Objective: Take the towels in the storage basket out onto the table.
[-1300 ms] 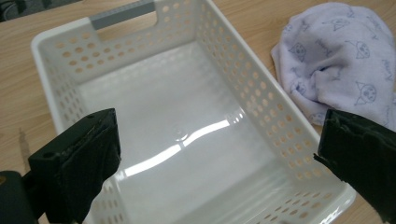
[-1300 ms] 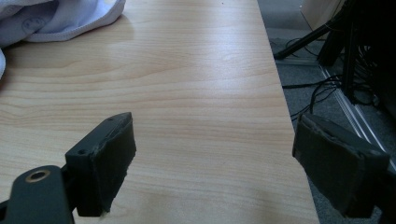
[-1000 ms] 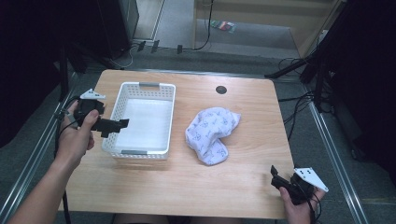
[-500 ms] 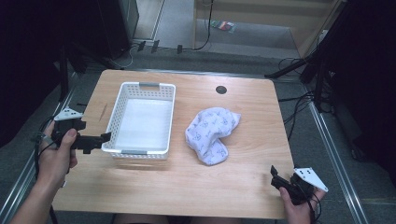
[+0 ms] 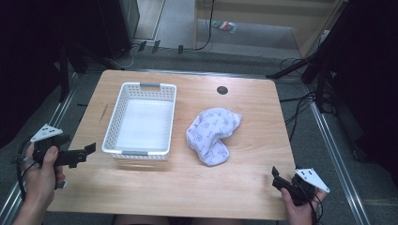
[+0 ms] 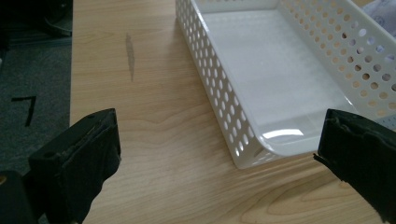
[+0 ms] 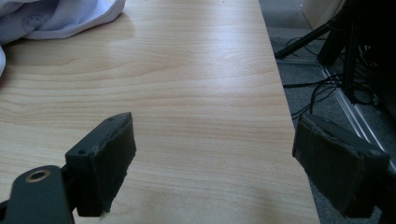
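Observation:
An empty white perforated basket stands on the left half of the wooden table. A crumpled white cloth with a small blue print lies to its right, near the table's middle. My left gripper is held open over the table's front left edge, just left of the basket's near corner, nothing between its jaws. My right gripper is open at the front right corner, well short of the cloth, also holding nothing.
A dark round hole sits in the tabletop near the far edge. A dark scuff mark lies left of the basket. Cables and dark stands run along the floor to the right of the table.
My left gripper has drawn back from the basket's left rim toward the table's front left edge. The right gripper has stayed where it was. Basket and cloth have not moved.

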Demonstrator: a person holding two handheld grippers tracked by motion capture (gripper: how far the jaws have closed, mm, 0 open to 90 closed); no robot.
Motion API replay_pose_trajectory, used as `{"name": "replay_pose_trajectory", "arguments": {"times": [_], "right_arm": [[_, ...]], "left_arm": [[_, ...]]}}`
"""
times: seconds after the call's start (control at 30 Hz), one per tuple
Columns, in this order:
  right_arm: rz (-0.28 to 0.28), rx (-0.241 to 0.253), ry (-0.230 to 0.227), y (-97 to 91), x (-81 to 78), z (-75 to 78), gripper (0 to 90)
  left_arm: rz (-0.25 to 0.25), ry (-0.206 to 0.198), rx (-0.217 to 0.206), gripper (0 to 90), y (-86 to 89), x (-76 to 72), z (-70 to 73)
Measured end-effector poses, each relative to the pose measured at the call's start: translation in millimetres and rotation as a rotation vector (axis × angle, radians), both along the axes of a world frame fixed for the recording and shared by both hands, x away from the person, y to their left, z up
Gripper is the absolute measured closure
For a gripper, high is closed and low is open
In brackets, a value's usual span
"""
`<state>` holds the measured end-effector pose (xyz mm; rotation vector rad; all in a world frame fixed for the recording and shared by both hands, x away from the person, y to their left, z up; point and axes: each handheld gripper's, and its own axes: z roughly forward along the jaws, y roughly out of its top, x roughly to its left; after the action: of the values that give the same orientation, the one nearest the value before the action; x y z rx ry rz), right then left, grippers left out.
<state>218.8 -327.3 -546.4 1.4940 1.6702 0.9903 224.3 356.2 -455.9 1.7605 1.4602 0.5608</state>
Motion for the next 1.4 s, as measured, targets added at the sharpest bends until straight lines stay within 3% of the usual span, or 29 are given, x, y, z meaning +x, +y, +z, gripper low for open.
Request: {"name": "replay_pose_trajectory", "arguments": {"times": [0.4,0.6,0.7,0.77,0.87,1.07,1.1,1.2,1.4], "right_arm": [[-0.002,0.002,-0.001,-0.1,-0.1,0.0,13.3],[-0.003,-0.001,0.004,0.0,0.3,0.0,13.3],[-0.002,-0.001,0.004,-0.2,0.4,-0.1,13.3],[-0.003,-0.001,0.004,-0.1,0.4,-0.1,13.3],[-0.006,-0.006,0.005,0.4,0.4,-0.1,13.3],[0.002,-0.002,0.001,0.6,-0.5,-0.1,13.2],[0.007,-0.004,0.0,1.1,-0.9,0.0,13.2],[0.009,-0.007,-0.004,1.3,-1.1,0.0,13.2],[0.011,0.01,-0.005,-0.4,-1.3,0.2,13.2]], "left_arm": [[0.053,-0.025,-0.041,0.1,25.2,-21.0,-33.5],[0.075,-0.054,-0.059,0.1,31.3,-29.0,-57.6],[0.086,-0.068,-0.1,0.1,31.5,-31.7,-66.0],[0.088,-0.079,-0.101,0.1,30.1,-32.8,-70.4],[0.071,-0.091,-0.062,0.1,23.7,-31.5,-80.9],[0.075,-0.091,-0.028,0.1,15.2,-27.1,-93.5],[0.087,-0.106,-0.002,0.1,12.0,-27.9,-93.6],[0.094,-0.121,-0.009,0.1,11.6,-29.3,-95.6],[0.113,-0.093,-0.06,0.1,16.0,-26.3,-97.3]]}}
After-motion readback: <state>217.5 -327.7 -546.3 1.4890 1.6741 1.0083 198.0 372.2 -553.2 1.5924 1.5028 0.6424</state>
